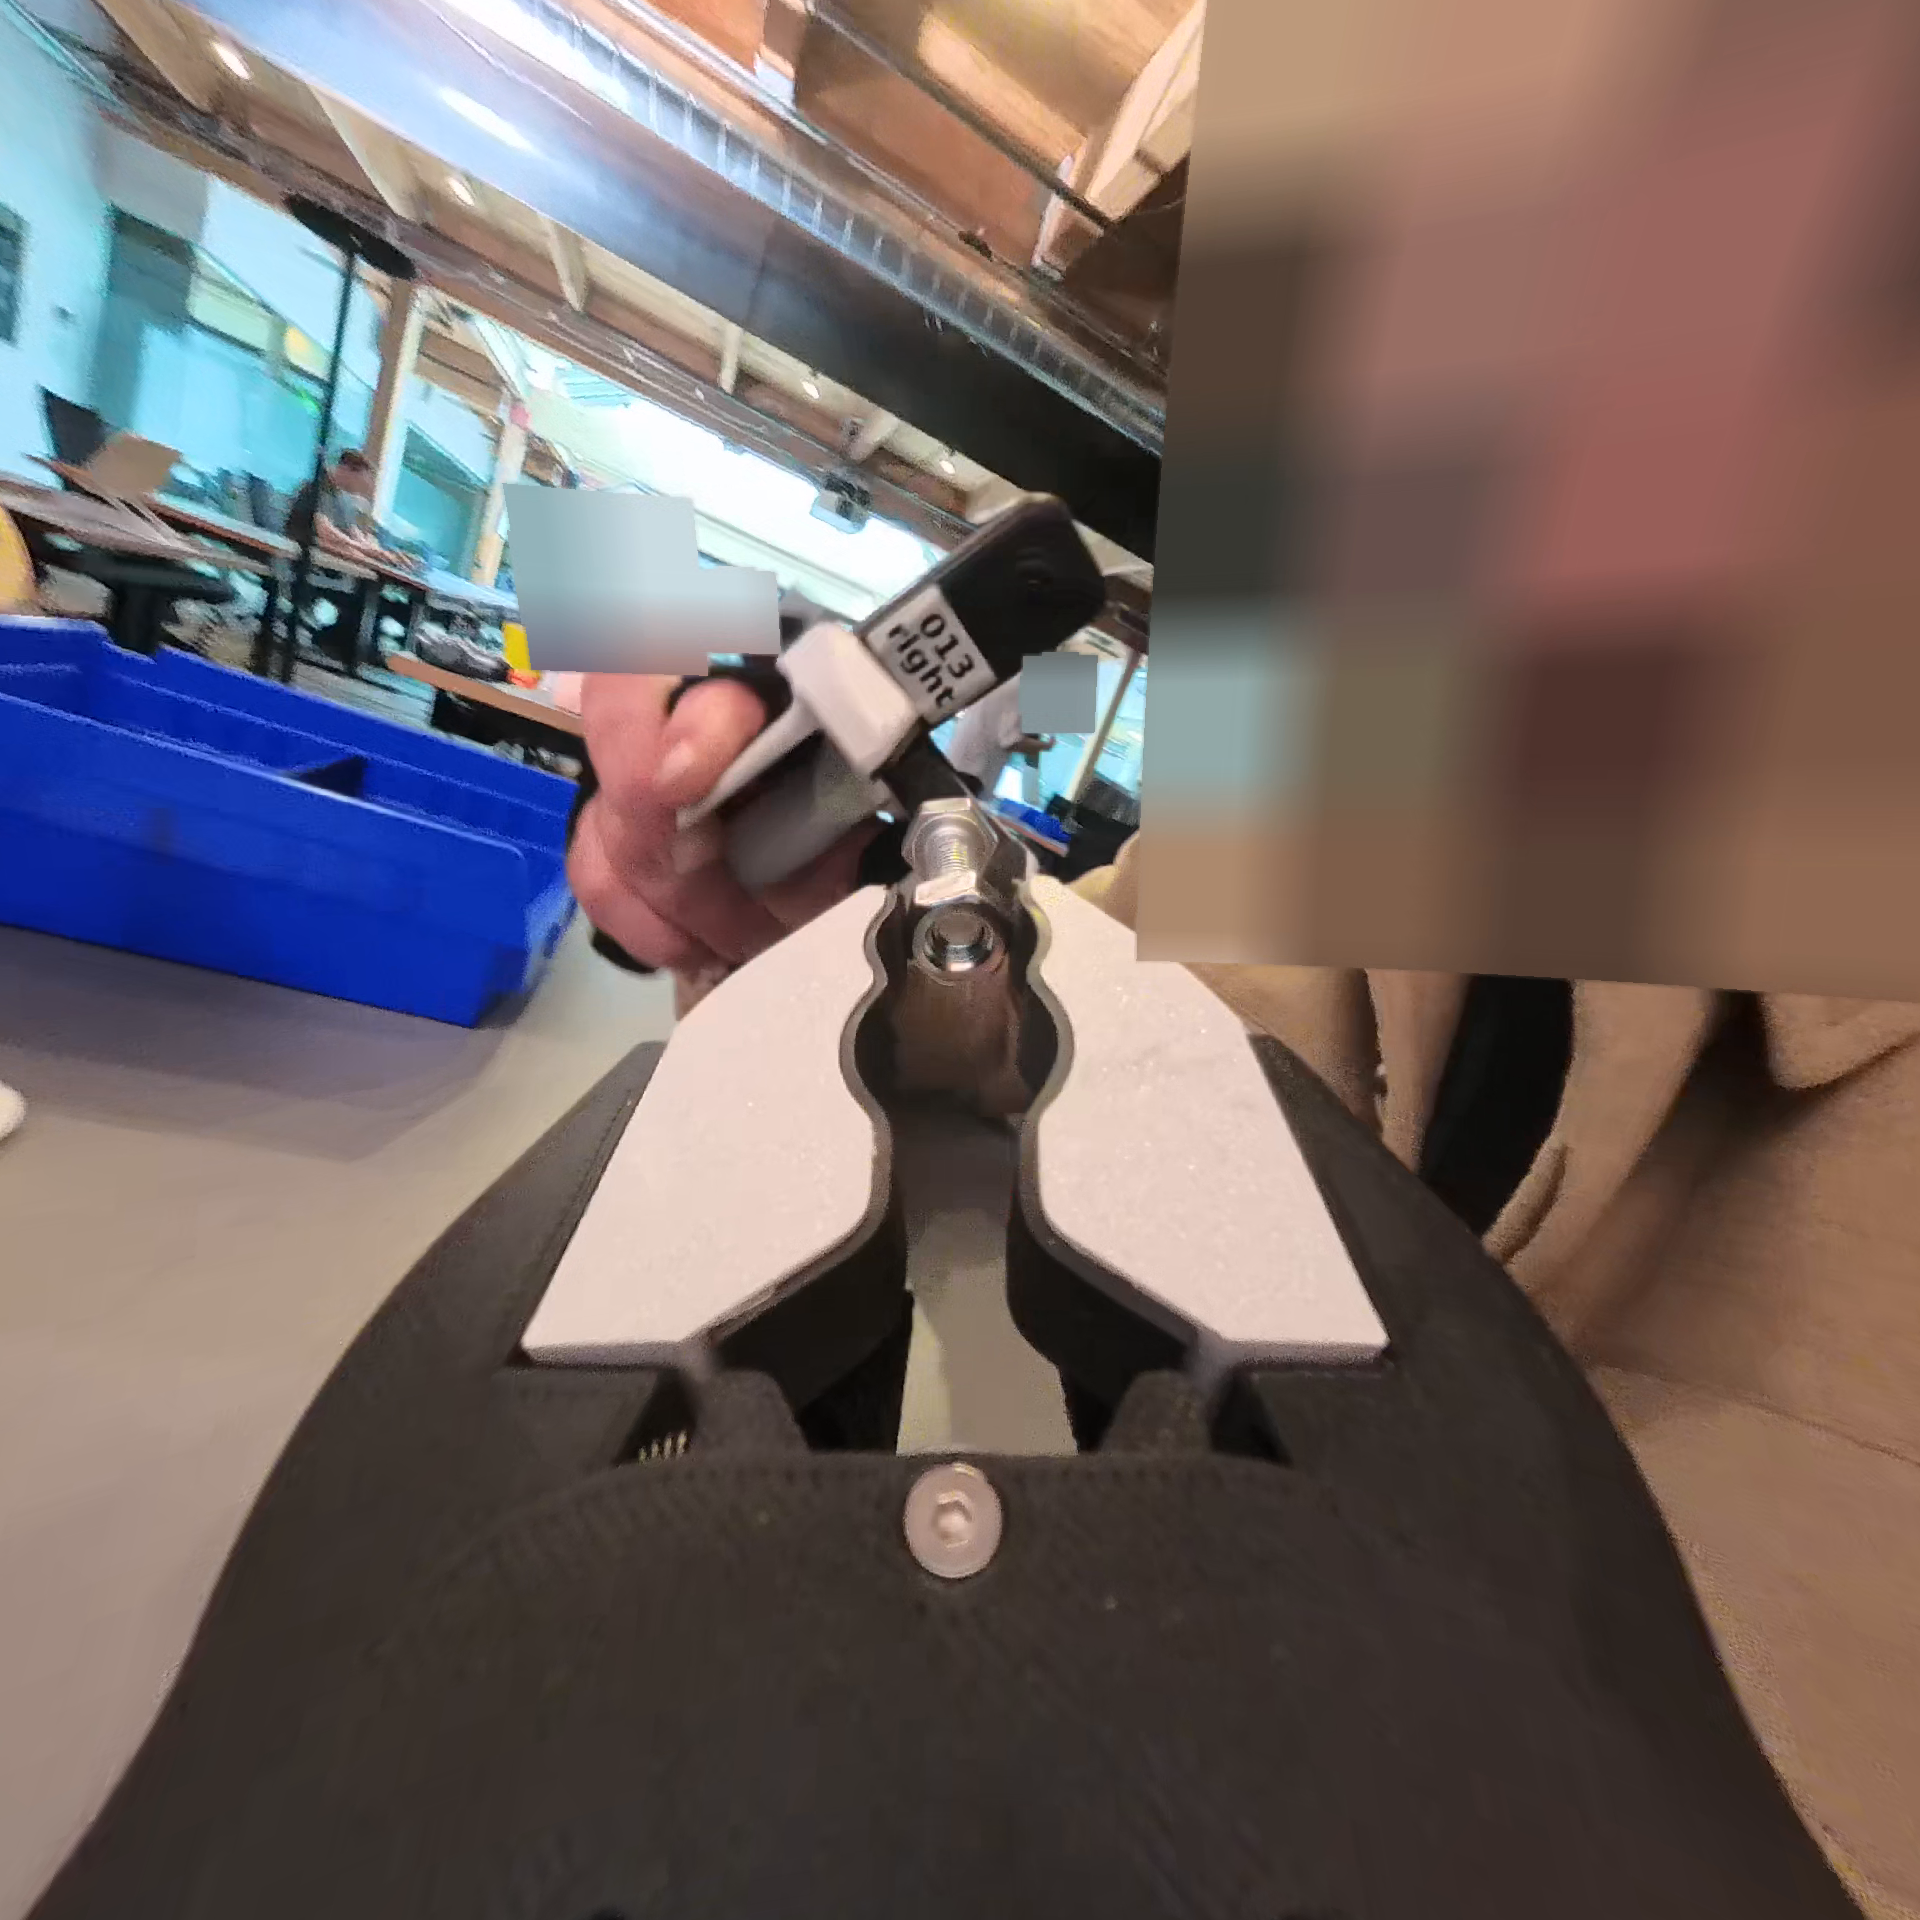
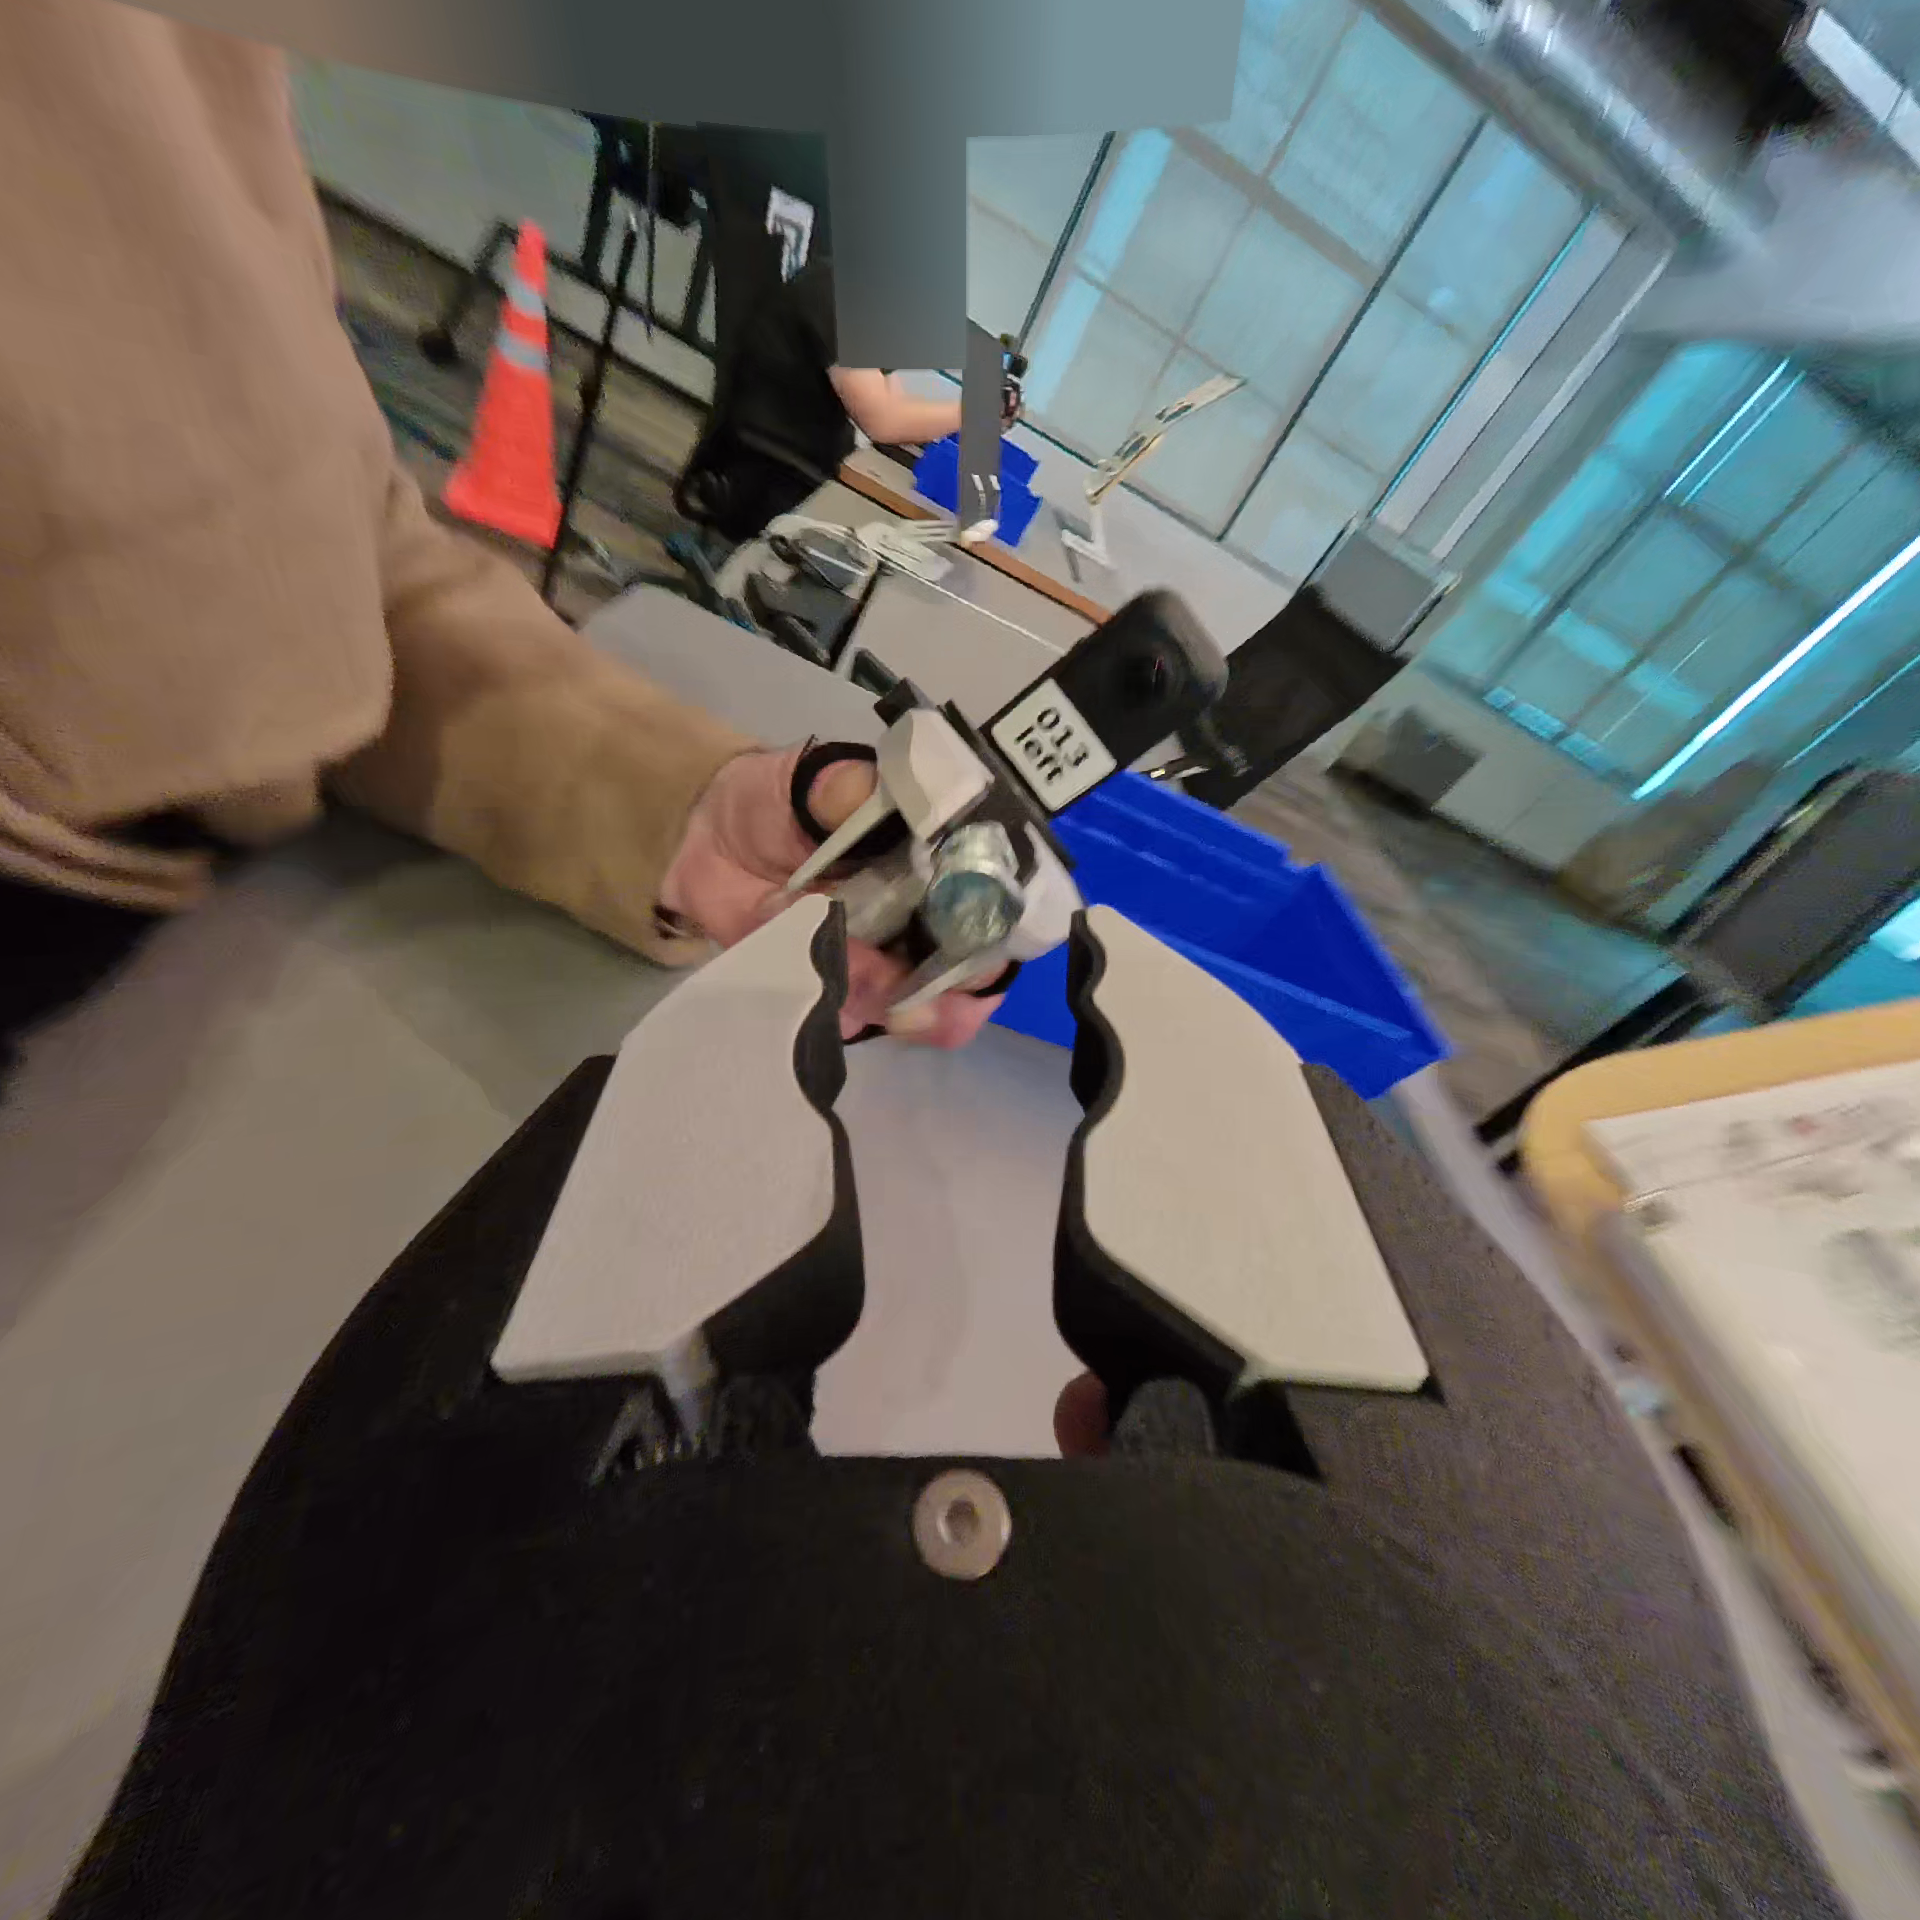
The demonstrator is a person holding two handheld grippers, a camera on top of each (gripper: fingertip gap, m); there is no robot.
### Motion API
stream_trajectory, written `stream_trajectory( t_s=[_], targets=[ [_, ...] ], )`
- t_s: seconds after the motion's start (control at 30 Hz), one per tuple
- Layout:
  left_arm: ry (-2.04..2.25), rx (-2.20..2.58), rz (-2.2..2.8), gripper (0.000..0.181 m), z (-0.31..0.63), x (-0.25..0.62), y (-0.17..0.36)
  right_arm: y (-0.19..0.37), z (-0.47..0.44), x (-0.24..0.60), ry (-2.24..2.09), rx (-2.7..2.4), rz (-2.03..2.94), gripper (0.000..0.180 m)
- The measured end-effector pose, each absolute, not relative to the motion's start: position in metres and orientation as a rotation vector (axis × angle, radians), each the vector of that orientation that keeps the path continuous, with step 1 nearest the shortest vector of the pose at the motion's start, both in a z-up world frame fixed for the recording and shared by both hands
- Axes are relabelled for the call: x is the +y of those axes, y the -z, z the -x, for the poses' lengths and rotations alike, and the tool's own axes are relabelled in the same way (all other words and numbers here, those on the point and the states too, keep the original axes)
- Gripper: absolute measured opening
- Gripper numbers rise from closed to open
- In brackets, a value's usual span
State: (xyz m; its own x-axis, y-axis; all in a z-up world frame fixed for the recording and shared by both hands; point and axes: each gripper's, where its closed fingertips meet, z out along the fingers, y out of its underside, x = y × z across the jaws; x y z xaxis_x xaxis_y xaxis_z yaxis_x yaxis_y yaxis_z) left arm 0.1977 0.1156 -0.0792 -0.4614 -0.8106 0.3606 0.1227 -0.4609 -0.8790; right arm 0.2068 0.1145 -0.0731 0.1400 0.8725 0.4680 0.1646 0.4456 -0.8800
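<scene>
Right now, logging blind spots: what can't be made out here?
- Left wrist view: bolt shank, hidden inside left gripper.
- Either view: whether right gripper touches the bolt; blurred.
- Left wrist view: blue bin contents, behind its wall.
- Right wrist view: tray papers, blurred, cut by edge.

Left gripper point(image 1: 956, 940) closed around a bolt point(image 1: 954, 948) above the table point(image 1: 208, 1195); right gripper point(image 2: 956, 956) faced it, a bin point(image 1: 260, 810) lay behind, left.
</scene>
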Motion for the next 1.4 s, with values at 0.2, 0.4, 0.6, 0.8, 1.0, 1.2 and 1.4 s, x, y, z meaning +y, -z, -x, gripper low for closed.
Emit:
stream_trajectory(
  t_s=[0.2, 0.4, 0.6, 0.8, 1.0, 1.2, 1.4],
  targets=[
    [1.769, 1.075, 1.086, 0.018, -0.188, 0.13, 0.074, 0.078, -0.199, 0.13, -1.063, -1.136, 1.259, 0.039],
    [1.577, 1.125, 1.124, 0.018, -0.192, 0.135, 0.082, 0.077, -0.197, 0.137, -1.257, -0.981, 1.35, 0.034],
    [1.451, 1.155, 1.131, 0.019, -0.195, 0.136, 0.086, 0.079, -0.197, 0.141, -1.31, -0.916, 1.389, 0.02],
    [1.324, 1.195, 1.123, 0.019, -0.194, 0.137, 0.088, 0.082, -0.196, 0.141, -1.322, -0.914, 1.39, 0.02],
    [1.684, 1.114, 1.183, 0.018, -0.196, 0.131, 0.084, 0.081, -0.199, 0.134, -0.991, -1.111, 1.231, 0.02],
    [2.054, 1.015, 1.233, 0.018, -0.201, 0.124, 0.089, 0.085, -0.204, 0.127, -0.676, -1.313, 1.075, 0.02],
    [2.165, 1.042, 1.209, 0.018, -0.205, 0.111, 0.088, 0.085, -0.207, 0.113, -0.351, -1.485, 0.854, 0.02]
  ],
)
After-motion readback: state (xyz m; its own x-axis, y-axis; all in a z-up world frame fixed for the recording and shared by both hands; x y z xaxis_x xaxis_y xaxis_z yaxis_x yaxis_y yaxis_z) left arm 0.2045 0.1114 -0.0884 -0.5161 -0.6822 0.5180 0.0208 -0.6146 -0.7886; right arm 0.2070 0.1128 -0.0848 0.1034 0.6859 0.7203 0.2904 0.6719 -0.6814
